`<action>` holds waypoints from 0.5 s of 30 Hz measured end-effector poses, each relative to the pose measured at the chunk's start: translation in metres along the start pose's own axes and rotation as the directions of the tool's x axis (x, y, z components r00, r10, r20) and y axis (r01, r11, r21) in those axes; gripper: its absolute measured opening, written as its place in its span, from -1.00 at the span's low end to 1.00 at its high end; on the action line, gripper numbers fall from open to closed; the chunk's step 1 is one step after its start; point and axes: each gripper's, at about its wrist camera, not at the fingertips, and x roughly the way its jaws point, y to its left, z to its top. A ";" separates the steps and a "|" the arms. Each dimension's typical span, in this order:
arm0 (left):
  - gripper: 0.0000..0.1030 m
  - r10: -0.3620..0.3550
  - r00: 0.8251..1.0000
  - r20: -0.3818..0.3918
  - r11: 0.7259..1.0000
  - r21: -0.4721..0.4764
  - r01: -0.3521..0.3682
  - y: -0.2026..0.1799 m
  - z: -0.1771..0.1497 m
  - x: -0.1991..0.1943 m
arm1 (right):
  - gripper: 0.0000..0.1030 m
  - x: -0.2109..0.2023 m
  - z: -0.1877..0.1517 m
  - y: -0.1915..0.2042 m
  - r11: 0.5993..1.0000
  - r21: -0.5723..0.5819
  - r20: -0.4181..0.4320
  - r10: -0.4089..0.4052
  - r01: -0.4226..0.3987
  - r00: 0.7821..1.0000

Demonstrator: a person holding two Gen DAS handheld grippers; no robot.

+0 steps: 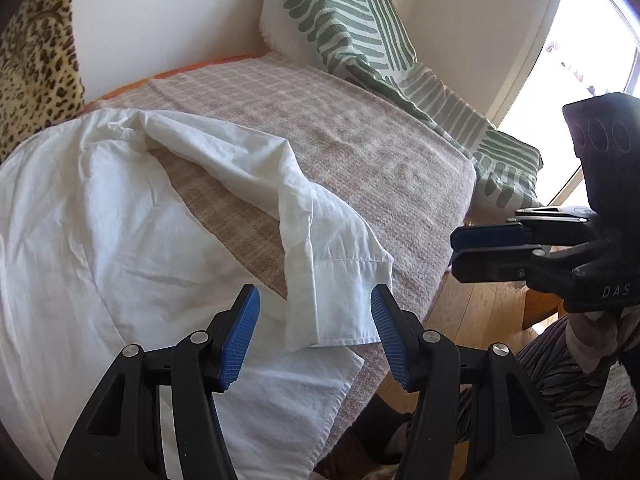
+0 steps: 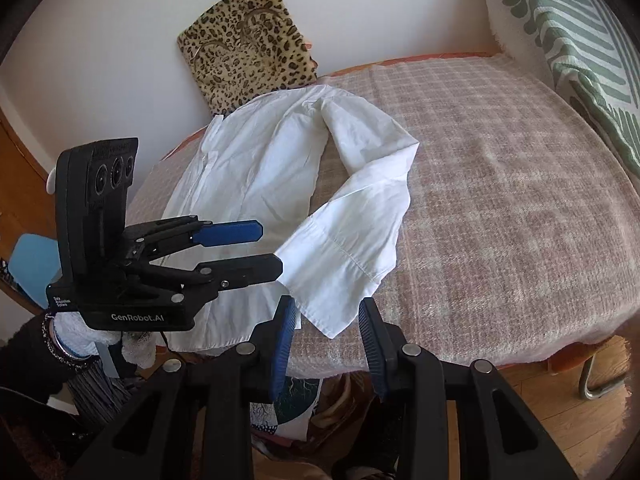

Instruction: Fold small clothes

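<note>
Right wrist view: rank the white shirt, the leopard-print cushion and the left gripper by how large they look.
1. white shirt, clearly largest.
2 and 3. leopard-print cushion and left gripper: similar in apparent size, and the gripper sits much nearer the camera, so left unranked.

The white shirt (image 2: 256, 168) is showing thin, matt, creased cotton-like cloth. The checked blanket (image 2: 500, 200) is looking coarse and fuzzy. The leopard cushion (image 2: 248, 44) is appearing plush. The left claw (image 1: 315, 334) is presenting matt black plastic, ribbed blue pads (image 1: 240, 340) and shiny metal pins. The floor (image 1: 476, 312) is showing smooth wood.
</note>
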 end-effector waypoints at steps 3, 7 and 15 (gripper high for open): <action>0.01 0.038 0.999 -0.020 0.999 0.023 -0.038 0.004 -0.004 0.012 | -0.30 0.000 0.023 -0.024 0.998 0.062 0.034 -0.008 0.006 0.999; -0.91 -0.055 0.998 -0.027 0.997 -0.053 0.053 0.022 -0.007 0.021 | -0.28 0.025 0.066 -0.047 0.993 0.118 0.032 0.016 -0.020 0.999; -0.97 -0.134 0.989 0.068 0.975 -0.170 0.144 0.046 -0.016 -0.027 | -0.28 0.090 0.121 -0.066 0.983 0.181 -0.002 0.039 -0.038 0.999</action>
